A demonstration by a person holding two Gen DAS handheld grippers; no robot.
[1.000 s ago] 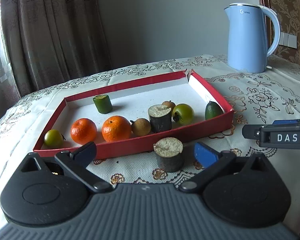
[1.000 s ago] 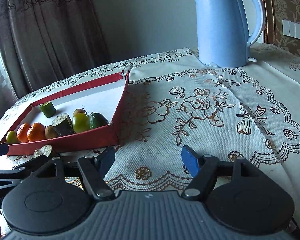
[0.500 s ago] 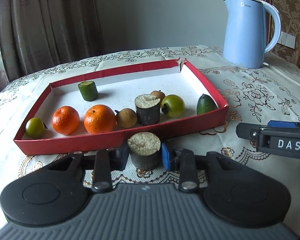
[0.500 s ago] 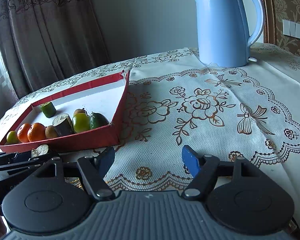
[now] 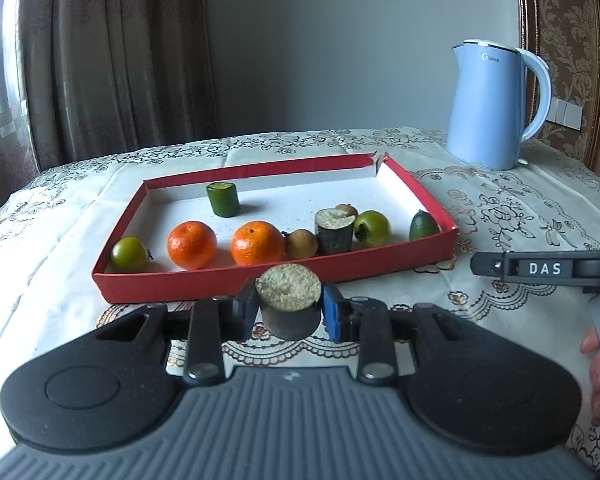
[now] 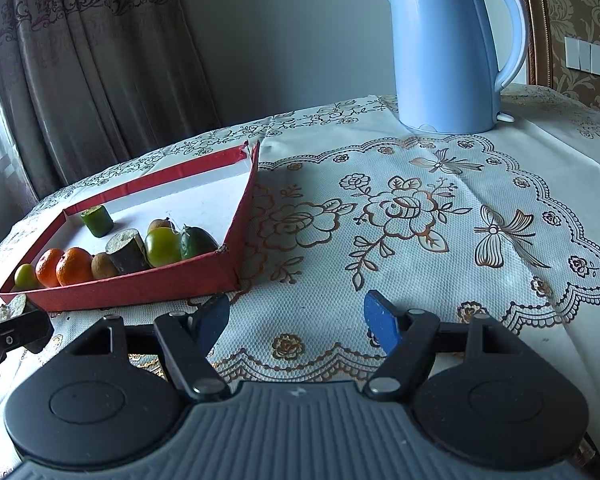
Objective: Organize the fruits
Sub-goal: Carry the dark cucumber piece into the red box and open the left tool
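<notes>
Tray (image 5: 416, 194) holds oranges (image 5: 192, 245), green fruits, stubs.

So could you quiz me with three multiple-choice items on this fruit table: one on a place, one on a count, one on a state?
1. Where does the blue kettle stand?
A. inside the red tray
B. on the tablecloth beyond the tray's far right corner
C. on the floor

2. How many oranges lie in the red tray?
A. one
B. two
C. four

3. What is the left gripper doing?
A. shut on the dark cut stalk piece
B. wide open over nothing
C. gripping the kettle

Answers: 1 B, it sits on the cloth outside the tray. 2 B, two sit side by side. 3 A, both fingers press its sides.
</notes>
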